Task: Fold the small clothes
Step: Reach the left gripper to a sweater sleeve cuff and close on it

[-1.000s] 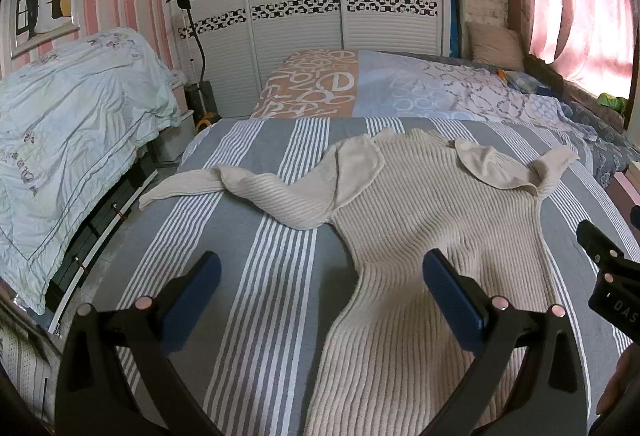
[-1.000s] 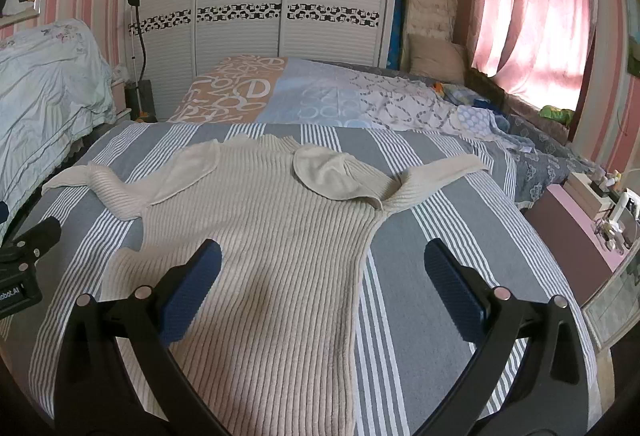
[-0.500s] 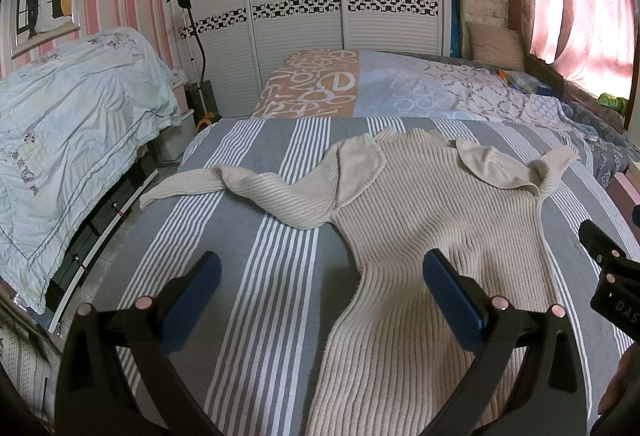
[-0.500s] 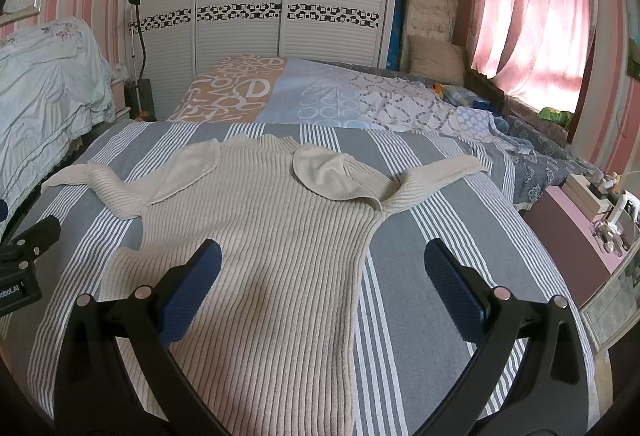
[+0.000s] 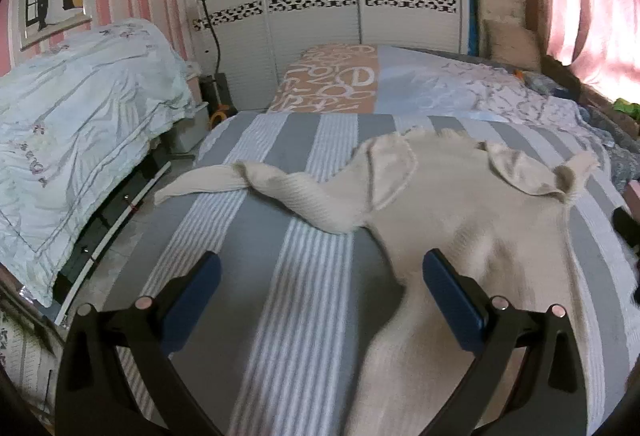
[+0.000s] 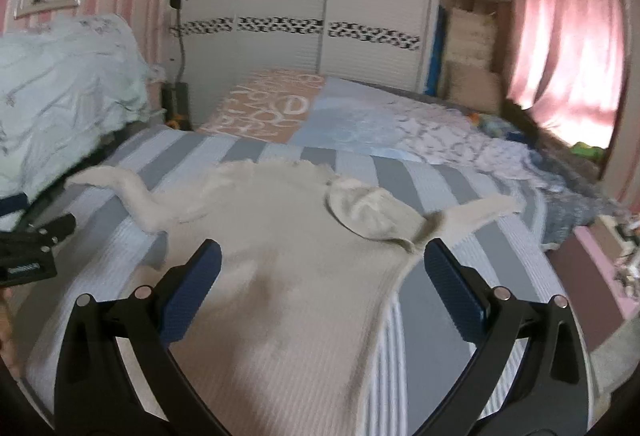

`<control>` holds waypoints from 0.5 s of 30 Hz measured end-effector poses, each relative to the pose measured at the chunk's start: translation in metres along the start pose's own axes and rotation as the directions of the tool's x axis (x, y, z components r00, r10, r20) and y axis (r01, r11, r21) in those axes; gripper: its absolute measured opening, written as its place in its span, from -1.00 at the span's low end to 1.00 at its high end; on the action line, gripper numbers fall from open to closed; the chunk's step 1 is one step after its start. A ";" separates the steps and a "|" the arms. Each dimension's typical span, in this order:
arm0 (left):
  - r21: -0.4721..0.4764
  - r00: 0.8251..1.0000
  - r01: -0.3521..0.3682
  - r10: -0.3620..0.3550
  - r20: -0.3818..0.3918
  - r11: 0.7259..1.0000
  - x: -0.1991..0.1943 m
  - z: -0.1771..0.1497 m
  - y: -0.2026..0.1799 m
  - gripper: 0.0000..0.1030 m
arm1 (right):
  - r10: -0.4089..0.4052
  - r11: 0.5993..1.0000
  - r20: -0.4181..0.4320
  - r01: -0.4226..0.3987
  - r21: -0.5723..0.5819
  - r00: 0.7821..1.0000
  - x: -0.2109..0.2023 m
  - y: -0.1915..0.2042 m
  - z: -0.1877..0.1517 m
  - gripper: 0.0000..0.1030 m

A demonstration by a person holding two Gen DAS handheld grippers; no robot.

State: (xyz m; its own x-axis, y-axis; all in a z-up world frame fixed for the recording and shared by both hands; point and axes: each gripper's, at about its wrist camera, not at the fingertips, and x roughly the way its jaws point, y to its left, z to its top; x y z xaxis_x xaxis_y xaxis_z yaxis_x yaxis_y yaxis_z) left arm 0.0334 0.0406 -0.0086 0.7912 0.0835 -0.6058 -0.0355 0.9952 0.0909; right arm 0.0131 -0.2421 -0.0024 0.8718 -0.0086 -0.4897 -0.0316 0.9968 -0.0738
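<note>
Both cameras have pushed forward over the bed [image 5: 280,268], and the ribbed cream sweater [image 6: 304,276] now fills more of each frame's centre, so a first fold looks close. The left gripper [image 5: 320,288] and right gripper [image 6: 320,276] hang spread wide, holding nothing. The sweater lies flat, sleeves out. No containers are visible.

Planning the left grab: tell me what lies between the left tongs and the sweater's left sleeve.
Left wrist view: only bare striped bedcover between the left tongs and the sleeve.
</note>
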 end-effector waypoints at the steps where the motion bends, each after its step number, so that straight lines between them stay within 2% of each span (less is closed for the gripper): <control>1: -0.002 1.000 -0.011 0.011 0.001 1.000 0.004 0.001 0.005 0.96 | 0.011 1.000 -0.004 -0.010 0.001 1.000 0.004 0.000 0.003 0.94; 3: -0.016 0.999 -0.038 0.038 -0.018 0.999 0.018 0.005 0.017 0.96 | 0.020 1.000 -0.027 -0.020 -0.013 0.999 0.021 -0.003 0.012 0.94; 5: -0.049 0.997 -0.060 0.058 -0.044 0.997 0.033 0.011 0.035 0.96 | -0.012 0.999 -0.051 0.010 -0.035 0.999 0.039 -0.004 0.019 0.94; 7: -0.084 0.995 -0.086 0.082 -0.053 0.993 0.043 0.017 0.053 0.96 | -0.011 0.999 -0.069 0.008 -0.052 0.998 0.054 -0.006 0.026 0.94; 10: -0.136 0.991 -0.131 0.125 -0.050 0.982 0.060 0.027 0.088 0.96 | -0.043 0.997 -0.048 0.040 -0.059 0.998 0.067 -0.004 0.037 0.94; 13: -0.167 0.982 -0.188 0.178 -0.069 0.968 0.086 0.037 0.123 0.96 | -0.029 0.998 -0.040 0.027 -0.049 0.999 0.080 -0.004 0.049 0.94; 15: -0.181 0.981 -0.183 0.168 -0.091 0.966 0.103 0.039 0.143 0.96 | -0.018 0.999 -0.045 0.016 -0.046 0.999 0.091 -0.004 0.056 0.94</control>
State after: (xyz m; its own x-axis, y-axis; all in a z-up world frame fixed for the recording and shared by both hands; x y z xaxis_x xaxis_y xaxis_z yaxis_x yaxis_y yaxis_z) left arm 0.1338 0.1899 -0.0269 0.7148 0.2543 -0.6515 -0.2896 0.9556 0.0552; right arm 0.1204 -0.2423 0.0022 0.8494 -0.0300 -0.5269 -0.0400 0.9918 -0.1210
